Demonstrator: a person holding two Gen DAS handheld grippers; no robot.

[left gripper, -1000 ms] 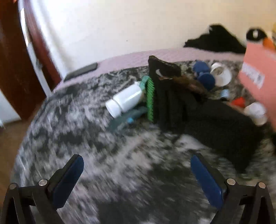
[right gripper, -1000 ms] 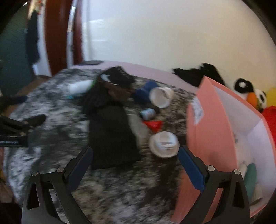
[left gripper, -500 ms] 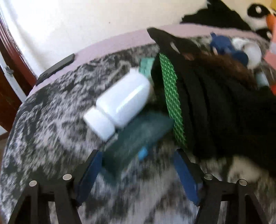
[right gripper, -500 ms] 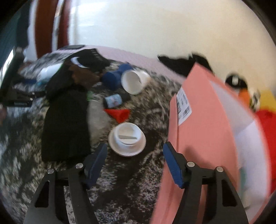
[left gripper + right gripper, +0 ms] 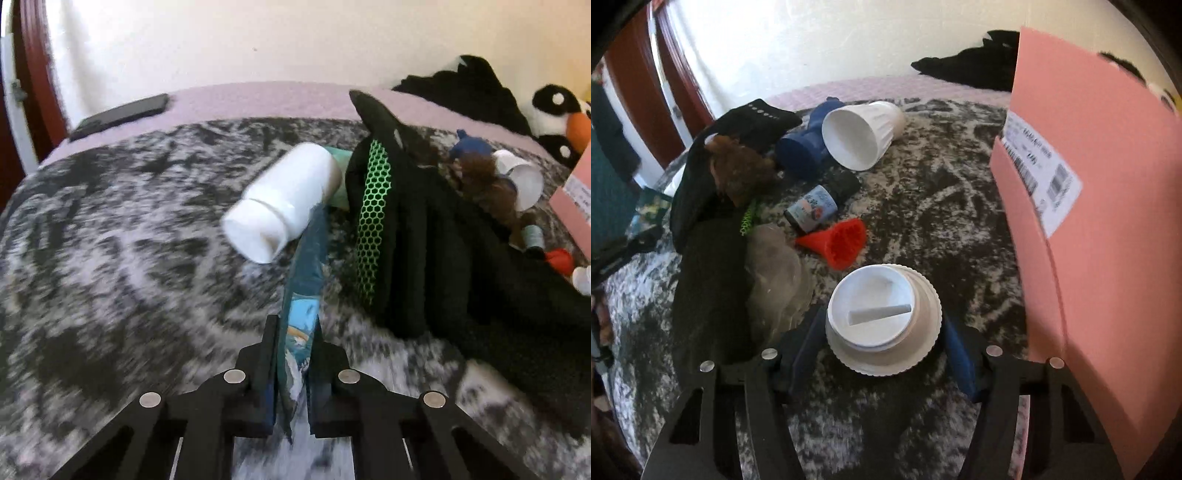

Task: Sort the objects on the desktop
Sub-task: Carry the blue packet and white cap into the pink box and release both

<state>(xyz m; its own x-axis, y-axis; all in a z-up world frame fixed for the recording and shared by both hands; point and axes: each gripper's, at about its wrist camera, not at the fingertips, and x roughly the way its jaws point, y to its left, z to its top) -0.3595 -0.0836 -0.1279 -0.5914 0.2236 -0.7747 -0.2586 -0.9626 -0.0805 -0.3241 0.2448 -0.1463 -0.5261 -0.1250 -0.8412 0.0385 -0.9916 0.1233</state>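
My left gripper (image 5: pixel 295 325) is shut on a flat teal packet (image 5: pixel 301 295), which stands on edge between the pads. A white bottle (image 5: pixel 284 199) lies just beyond it on the mottled grey blanket (image 5: pixel 129 258). In the right wrist view, a round white lid (image 5: pixel 875 306) sits between the fingers of my right gripper (image 5: pixel 882 321). Its jaws are closing on the lid, and both pads touch the ribbed rim. The open pink box (image 5: pixel 1108 240) stands right beside it.
A black garment (image 5: pixel 424 251) with green mesh lies right of the packet. Near the lid lie a red funnel (image 5: pixel 842 242), a small labelled bottle (image 5: pixel 812 208), a white cup (image 5: pixel 860 134), a blue object (image 5: pixel 801 147) and clear plastic (image 5: pixel 775 273). A phone (image 5: pixel 118 116) lies at the far edge.
My left gripper moved in on the teal packet and shut on it, tipping it on edge. My right gripper came down around the white lid and narrowed onto it.
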